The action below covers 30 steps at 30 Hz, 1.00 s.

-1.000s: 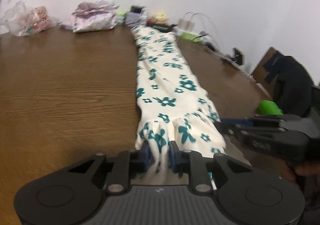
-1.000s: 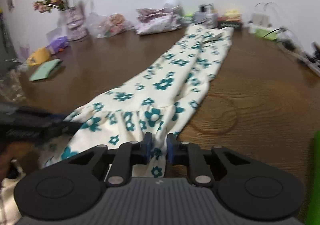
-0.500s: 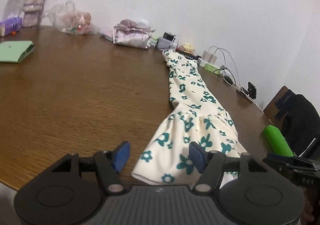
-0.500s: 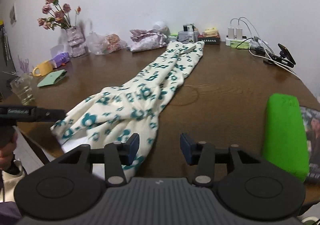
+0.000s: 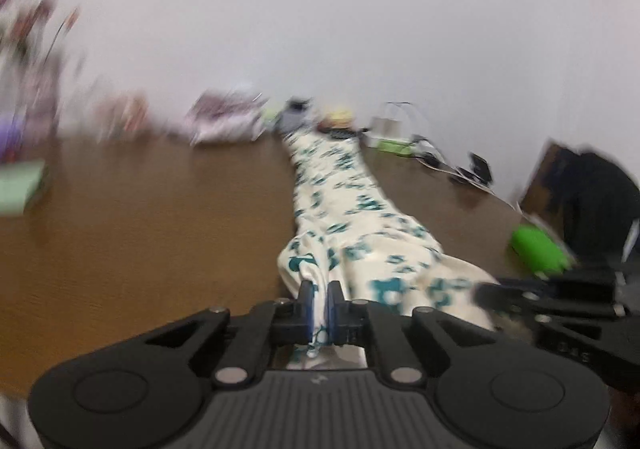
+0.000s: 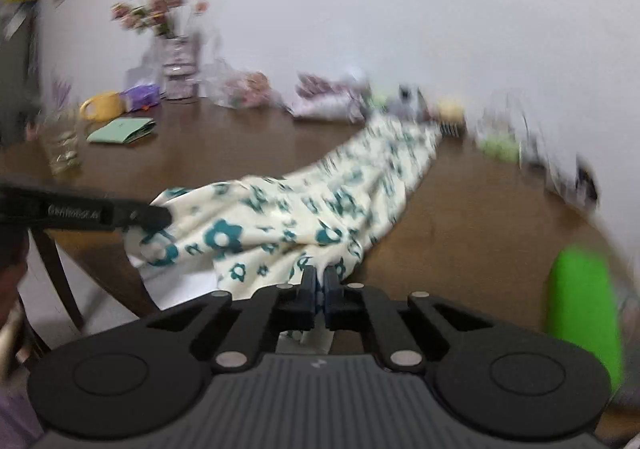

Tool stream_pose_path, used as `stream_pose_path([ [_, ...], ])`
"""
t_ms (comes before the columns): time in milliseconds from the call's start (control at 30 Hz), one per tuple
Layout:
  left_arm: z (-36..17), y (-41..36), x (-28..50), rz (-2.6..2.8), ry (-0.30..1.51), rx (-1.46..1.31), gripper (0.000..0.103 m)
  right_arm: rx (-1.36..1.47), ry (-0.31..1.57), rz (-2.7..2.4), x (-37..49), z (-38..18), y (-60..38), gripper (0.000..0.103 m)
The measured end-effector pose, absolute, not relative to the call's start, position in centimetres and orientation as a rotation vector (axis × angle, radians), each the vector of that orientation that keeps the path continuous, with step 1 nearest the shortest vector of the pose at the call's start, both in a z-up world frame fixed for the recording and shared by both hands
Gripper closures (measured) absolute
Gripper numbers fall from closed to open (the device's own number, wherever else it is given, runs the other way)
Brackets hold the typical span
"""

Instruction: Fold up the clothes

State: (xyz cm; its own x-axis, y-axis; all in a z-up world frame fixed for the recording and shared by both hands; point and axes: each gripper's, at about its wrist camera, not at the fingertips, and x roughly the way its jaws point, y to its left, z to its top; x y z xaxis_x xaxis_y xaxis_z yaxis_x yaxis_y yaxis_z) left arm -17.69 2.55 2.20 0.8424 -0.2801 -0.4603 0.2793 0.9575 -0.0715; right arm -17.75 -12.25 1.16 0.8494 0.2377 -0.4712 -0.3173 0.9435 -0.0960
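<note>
While clamped nearly together on a pinch of cream fabric, left claw [image 5: 319, 303] grips the near hem of the floral garment [image 5: 344, 209] at its left corner. Same hold on the other side: right claw [image 6: 319, 289] closed to a sliver around the hem's right corner, cloth bunched between the blue pads [image 6: 308, 291].

Garment [image 6: 320, 201] stretched long and narrow over the brown wooden surface [image 5: 140, 217], long axis running from the near edge straight away toward the far wall. Far end narrow, lying flat among the clutter by the wall; near end wider, gathered and lifted slightly off the surface edge, hanging between the two claws. Teal flowers on cream throughout.

Seen from the right wrist, left claw [image 6: 140, 215] reaching in from the left, its tip touching the hem corner. Seen from the left wrist, right claw [image 5: 520, 297] entering from the right, tip against the cloth.

Lying on the surface to the right of the garment, a bright green object [image 6: 582, 309], apart from the cloth. Far left, a vase of pink flowers [image 6: 176, 49], a yellow mug [image 6: 102, 107] and a folded green cloth [image 6: 122, 130], all well away from the garment. Much of both views smeared by motion blur.
</note>
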Motion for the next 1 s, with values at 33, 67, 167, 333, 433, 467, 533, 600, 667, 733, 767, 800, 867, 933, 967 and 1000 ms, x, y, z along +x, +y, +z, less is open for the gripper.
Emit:
stream_pose_path([
  [33,1.8,1.9,-17.6,-0.308,0.494,0.016,0.097,-0.188,0.479,0.322,-17.6,1.2,-11.7,0.099],
  [67,1.1,1.6,-17.2,-0.320,0.518,0.008,0.097,-0.189,0.492,0.348,-17.3,1.0,-11.3,0.099],
  [167,-0.4,1.7,-16.8,-0.322,0.559,-0.042,0.097,-0.151,0.552,0.367,-16.3,-0.6,-10.8,0.099],
  [333,-1.5,1.8,-16.7,-0.361,0.542,-0.050,0.094,-0.083,0.563,0.401,-16.3,-1.7,-11.4,0.096],
  [433,-1.5,1.2,-17.0,-0.380,0.518,-0.001,0.094,-0.104,0.544,0.411,-16.6,-1.8,-11.3,0.096],
  [467,-1.5,1.4,-17.2,-0.403,0.513,0.008,0.089,-0.119,0.545,0.417,-16.8,-1.7,-11.2,0.095],
  [533,-1.5,1.7,-17.8,-0.450,0.502,0.024,0.068,-0.154,0.543,0.444,-17.4,-1.4,-11.3,0.076],
  [600,-1.4,2.3,-18.3,-0.508,0.481,0.050,0.037,-0.190,0.510,0.478,-18.4,-0.9,-11.9,0.047],
  [667,-1.3,3.1,-18.7,-0.571,0.455,0.081,0.027,-0.241,0.453,0.518,-19.5,-0.5,-12.5,0.040],
  [733,-1.2,3.9,-18.9,-0.618,0.434,0.120,0.027,-0.306,0.403,0.568,-20.5,-0.2,-12.8,0.034],
  [767,-1.1,4.4,-19.0,-0.637,0.424,0.143,0.027,-0.340,0.389,0.588,-20.9,-0.1,-12.7,0.032],
  [800,-0.9,4.9,-19.0,-0.656,0.414,0.165,0.026,-0.375,0.384,0.604,-21.0,-0.2,-12.5,0.031],
  [867,-1.1,5.5,-18.9,-0.674,0.408,0.217,0.026,-0.429,0.386,0.628,-21.0,-0.6,-12.0,0.031],
  [933,-1.4,5.7,-18.6,-0.653,0.417,0.259,0.027,-0.455,0.402,0.644,-20.5,-1.3,-11.6,0.033],
  [967,-1.6,5.6,-18.1,-0.635,0.438,0.261,0.030,-0.460,0.414,0.644,-20.1,-1.7,-11.5,0.035],
  [1000,-1.7,5.6,-17.5,-0.624,0.470,0.246,0.033,-0.465,0.427,0.644,-19.7,-2.1,-11.4,0.041],
])
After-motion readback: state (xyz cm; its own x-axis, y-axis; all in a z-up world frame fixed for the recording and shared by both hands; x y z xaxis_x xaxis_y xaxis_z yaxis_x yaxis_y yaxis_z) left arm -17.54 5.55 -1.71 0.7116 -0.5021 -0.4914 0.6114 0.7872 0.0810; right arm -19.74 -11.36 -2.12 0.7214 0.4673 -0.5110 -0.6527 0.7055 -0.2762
